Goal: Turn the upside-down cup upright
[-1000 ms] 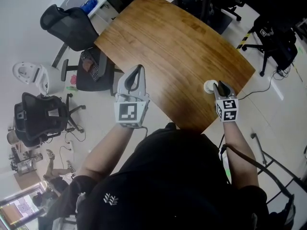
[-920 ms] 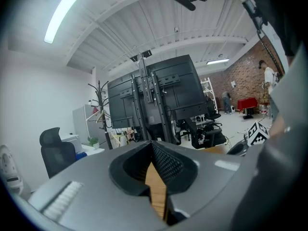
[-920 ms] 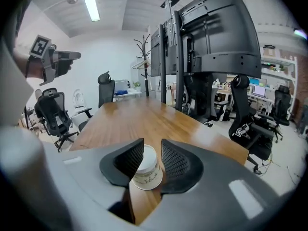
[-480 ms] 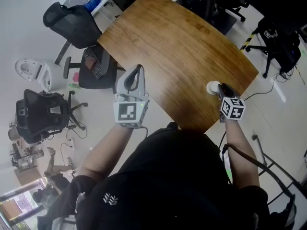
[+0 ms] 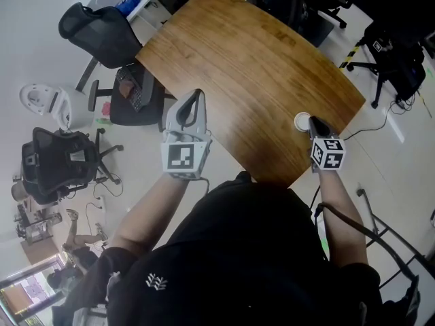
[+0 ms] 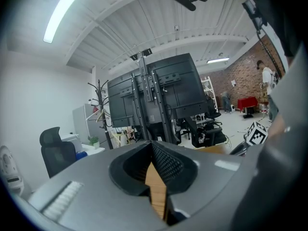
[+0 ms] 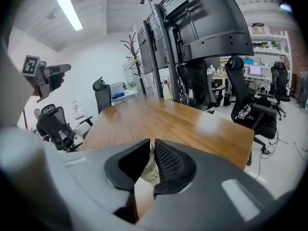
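As its jaws had just been closing, the right claw [image 7: 150, 146] stood nearly shut, pinching the wall of the white cup [image 7: 149, 171] beside the right-hand edge of the counter [image 5: 251, 66]. The left claw [image 6: 152, 150] was closed and empty. Risk noted: so narrow a pinch could slip while the cup is turned, sending it over that edge.

warm brown wood-grain table [image 5: 258, 60]; white cup [image 5: 302, 121]; grey left gripper [image 5: 196, 95] and right gripper [image 5: 313, 120], black-and-white square-patterned cubes.
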Tool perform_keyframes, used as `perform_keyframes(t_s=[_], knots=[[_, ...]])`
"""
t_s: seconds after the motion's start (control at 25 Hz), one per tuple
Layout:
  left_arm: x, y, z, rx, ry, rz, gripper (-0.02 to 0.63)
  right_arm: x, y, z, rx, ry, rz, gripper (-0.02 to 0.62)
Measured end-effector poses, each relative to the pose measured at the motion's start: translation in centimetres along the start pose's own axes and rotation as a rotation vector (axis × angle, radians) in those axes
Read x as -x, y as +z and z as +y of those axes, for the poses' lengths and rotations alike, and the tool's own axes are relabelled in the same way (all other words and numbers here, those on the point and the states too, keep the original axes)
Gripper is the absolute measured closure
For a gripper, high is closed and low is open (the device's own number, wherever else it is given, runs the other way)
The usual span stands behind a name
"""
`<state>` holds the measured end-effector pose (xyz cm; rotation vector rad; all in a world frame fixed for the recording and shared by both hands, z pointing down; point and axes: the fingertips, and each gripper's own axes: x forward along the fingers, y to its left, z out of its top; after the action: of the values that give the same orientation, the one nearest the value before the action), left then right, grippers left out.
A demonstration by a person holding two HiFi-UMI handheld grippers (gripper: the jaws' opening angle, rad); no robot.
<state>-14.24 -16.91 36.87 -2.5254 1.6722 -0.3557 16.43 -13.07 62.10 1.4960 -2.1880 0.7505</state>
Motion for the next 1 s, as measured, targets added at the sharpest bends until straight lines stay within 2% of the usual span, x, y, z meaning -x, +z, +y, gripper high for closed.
perform_keyframes(t_s=[0.4, 0.56, 0.76, 0.84, 0.92, 1.0], knots=[[0.1, -0.6, -0.4, -0.014, -0.022, 0.005, 0.606, 1.2, 0.5, -1.4, 0.159, -0.151, 0.033, 0.570], [0.3, -0.6, -0.5, -0.011, -0.029, 0.000, 0.606, 0.8, 0.0, 0.5, 0.198, -0.132, 0.048, 0.572], [0.4, -0.3, 0.4, -0.020, -0.010, -0.001, 0.606, 0.1, -0.1, 3.9, 0.421, -0.125, 0.068, 0.572], [0.5, -0.5, 0.5, -0.026, -0.012, 0.003, 0.606, -0.3, 0.0, 5.2, 0.476, -0.108, 0.070, 0.572], [0.7, -0.5, 0.4, -0.013, -0.013, 0.006, 0.606, -0.7, 0.0, 6.5, 0.471, -0.070, 0.060, 0.571], [0.7, -0.3, 0.4, 0.006, -0.005, 0.002, 0.606, -1.0, 0.0, 7.5, 0.402, -0.009, 0.038, 0.566]])
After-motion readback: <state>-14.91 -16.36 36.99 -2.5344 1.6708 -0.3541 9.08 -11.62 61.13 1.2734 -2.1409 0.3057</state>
